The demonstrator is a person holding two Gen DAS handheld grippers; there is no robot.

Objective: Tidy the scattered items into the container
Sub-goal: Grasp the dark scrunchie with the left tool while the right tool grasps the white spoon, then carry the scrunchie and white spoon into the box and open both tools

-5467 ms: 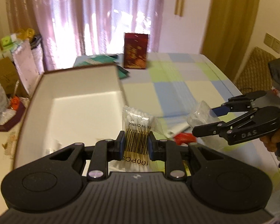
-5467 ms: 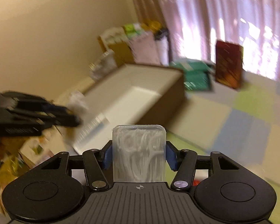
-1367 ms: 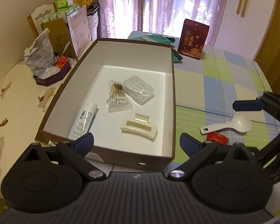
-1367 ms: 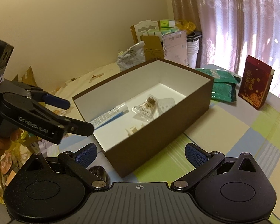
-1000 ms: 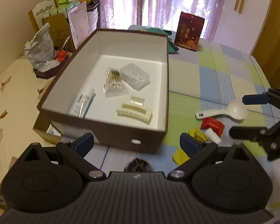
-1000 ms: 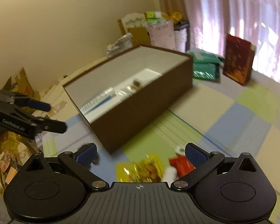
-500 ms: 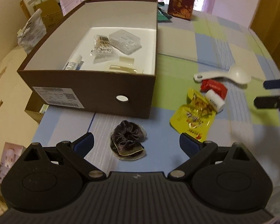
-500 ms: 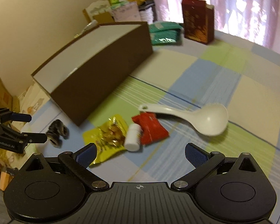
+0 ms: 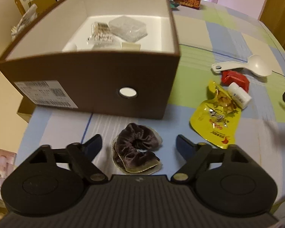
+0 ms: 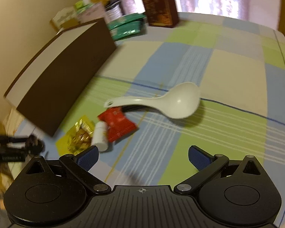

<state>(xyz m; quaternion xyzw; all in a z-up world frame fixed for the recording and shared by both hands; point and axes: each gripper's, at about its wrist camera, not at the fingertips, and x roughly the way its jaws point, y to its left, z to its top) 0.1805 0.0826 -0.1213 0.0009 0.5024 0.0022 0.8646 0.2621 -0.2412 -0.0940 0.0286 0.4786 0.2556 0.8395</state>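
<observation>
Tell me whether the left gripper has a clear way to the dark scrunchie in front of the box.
Probably yes. The left gripper is open with the scrunchie lying between its spread fingers, apart from the brown box, and nothing lies over it.

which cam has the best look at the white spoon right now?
Right wrist view: the white spoon lies whole and near centre, bowl and handle hole clear, slightly blurred, above the red packet. The left wrist view shows it small at the right edge, beyond the same packet.
</observation>
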